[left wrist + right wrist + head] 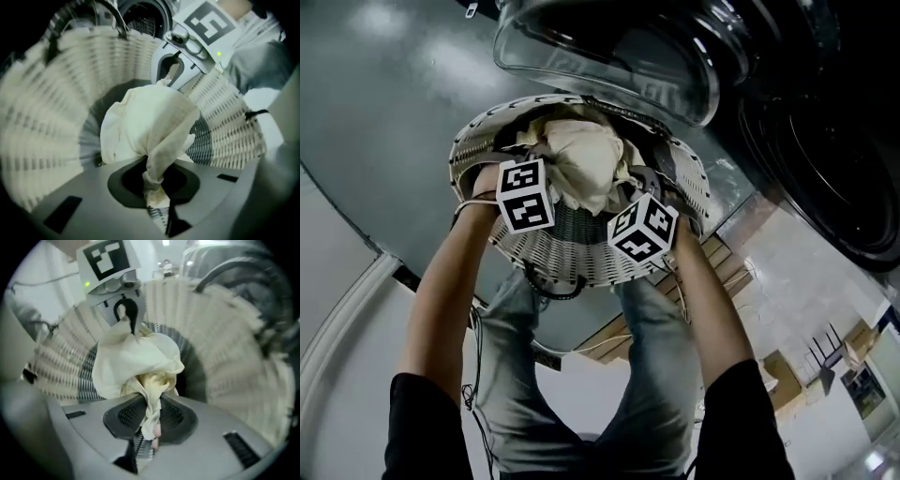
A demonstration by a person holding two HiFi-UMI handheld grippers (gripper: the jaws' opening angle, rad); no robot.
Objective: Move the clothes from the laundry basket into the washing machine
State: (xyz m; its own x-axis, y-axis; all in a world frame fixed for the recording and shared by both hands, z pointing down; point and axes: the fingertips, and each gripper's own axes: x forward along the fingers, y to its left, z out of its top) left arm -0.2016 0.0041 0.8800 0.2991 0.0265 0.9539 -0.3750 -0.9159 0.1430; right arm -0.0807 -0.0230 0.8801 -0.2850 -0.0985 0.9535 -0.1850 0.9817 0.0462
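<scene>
Both claws are clamping the same cream garment. The left gripper is pinching one bunched fold and the right gripper another, probably so the piece is coming up as one bundle instead of trailing. The garment is hanging just over the white woven laundry basket (darker clothes seem to be lying beneath). The washing machine is standing at two o'clock from the basket, its glass door swinging open at twelve. A grey floor is spreading below.
</scene>
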